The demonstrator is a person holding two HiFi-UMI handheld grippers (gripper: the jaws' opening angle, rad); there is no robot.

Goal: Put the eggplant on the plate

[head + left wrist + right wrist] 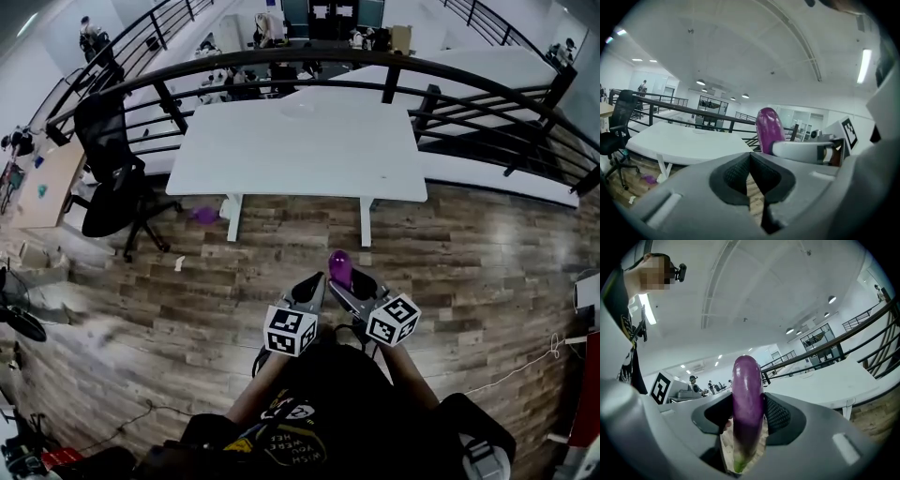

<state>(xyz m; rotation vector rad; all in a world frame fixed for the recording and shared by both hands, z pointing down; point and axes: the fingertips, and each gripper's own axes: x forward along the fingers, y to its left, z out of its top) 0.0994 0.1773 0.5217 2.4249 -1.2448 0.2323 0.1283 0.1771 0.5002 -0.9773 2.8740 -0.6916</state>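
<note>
The glossy purple eggplant (747, 411) sits clamped between the two black ribbed pads of the right gripper (747, 404). Its jaws stand wide around the eggplant's middle. In the right gripper view its rounded end points away from the camera and its green stem end lies nearest the lens. In the head view the eggplant (339, 268) sticks out past the tips of the right gripper (349, 281), over the wood-plank floor (469, 272) and well apart from the white rectangular bench (300, 155) ahead.

The left gripper (750, 157) is just beside the right one, with its jaws closed together and nothing between the pads. The left gripper view shows the eggplant (768, 131) rising beyond it, with one grey jaw of the right gripper across its base. In the head view the left gripper (309, 286) points towards the bench, and both marker cubes are close in front of the person's dark printed shirt (300, 422).

Near the far edge of the bench lies a pale round plate (300, 106), too faint to describe further. A black metal railing (309, 61) curves behind the bench. A black office chair (111, 169) stands to its left, and a small purple object (204, 215) lies on the floor by the bench's left leg.
</note>
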